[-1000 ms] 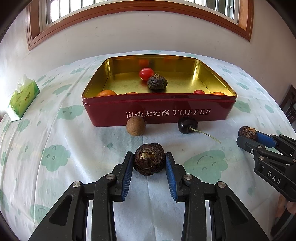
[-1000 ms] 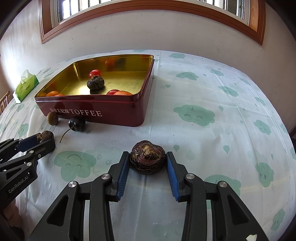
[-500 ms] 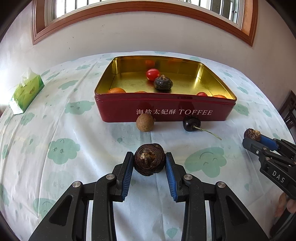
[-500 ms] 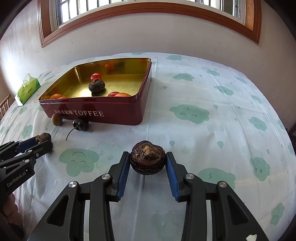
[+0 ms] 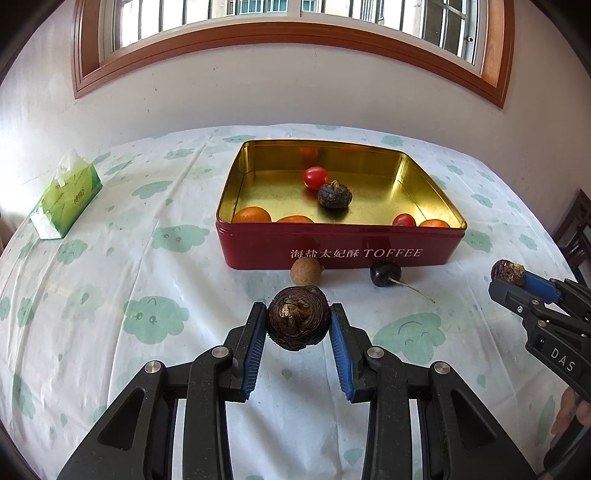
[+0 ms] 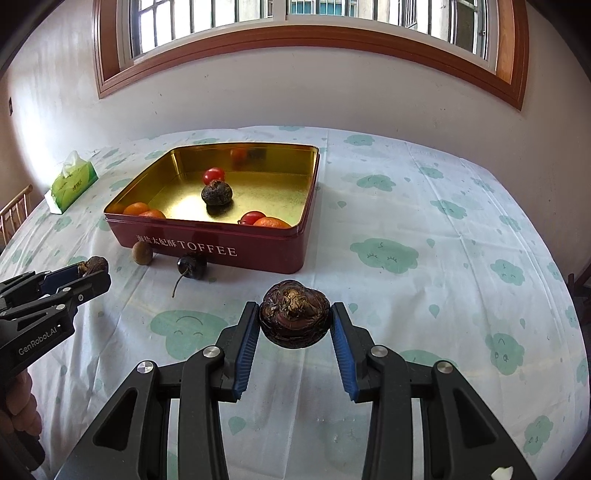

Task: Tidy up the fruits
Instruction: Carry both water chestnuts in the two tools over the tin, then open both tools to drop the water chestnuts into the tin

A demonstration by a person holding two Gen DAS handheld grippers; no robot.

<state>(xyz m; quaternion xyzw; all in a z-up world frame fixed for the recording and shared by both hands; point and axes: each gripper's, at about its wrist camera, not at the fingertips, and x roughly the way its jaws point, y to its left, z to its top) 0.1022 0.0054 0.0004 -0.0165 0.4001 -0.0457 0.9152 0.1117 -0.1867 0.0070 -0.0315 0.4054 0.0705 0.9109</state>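
I face a white wall (image 5: 258, 92) with a wood-framed, barred window (image 6: 295, 14), daylight coming through. Table under a white cloth (image 6: 424, 206) printed with green clouds. Wooden chair (image 6: 14, 210) at far left.

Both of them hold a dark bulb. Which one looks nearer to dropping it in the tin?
Probably the left hand-held gripper: its bulb faces the tin squarely. The right hand-held gripper sits off toward the tin's corner.

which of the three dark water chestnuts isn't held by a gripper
The water chestnut in the tin, beside a cherry tomato; the other two sit clamped in the left gripper and right gripper.
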